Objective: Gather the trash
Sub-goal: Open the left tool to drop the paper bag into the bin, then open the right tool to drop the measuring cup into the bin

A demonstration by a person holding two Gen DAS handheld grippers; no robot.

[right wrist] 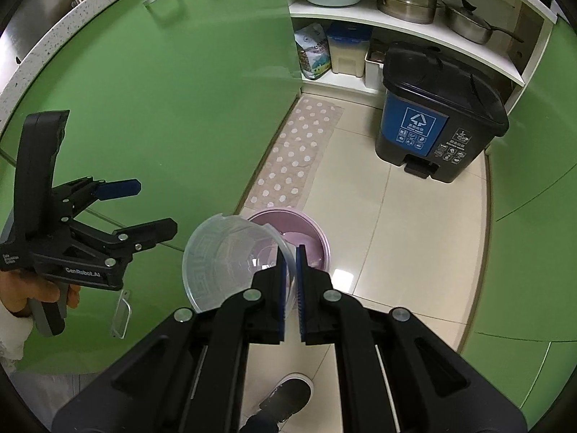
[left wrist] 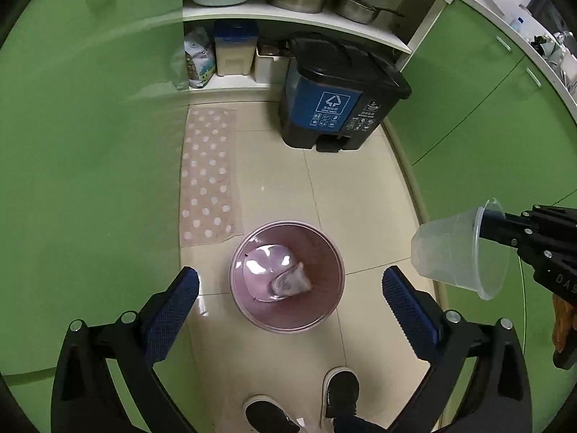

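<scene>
Two grippers hang over the tiled kitchen floor. Farthest left, the left gripper is spread wide with nothing between its blue pads. Below it stands a pink wastebasket holding a crumpled clear wrapper. To the right, the right gripper is clamped on the rim of a clear plastic tub, tilted sideways beside the basket. Beyond stands a black-and-blue pedal bin.
</scene>
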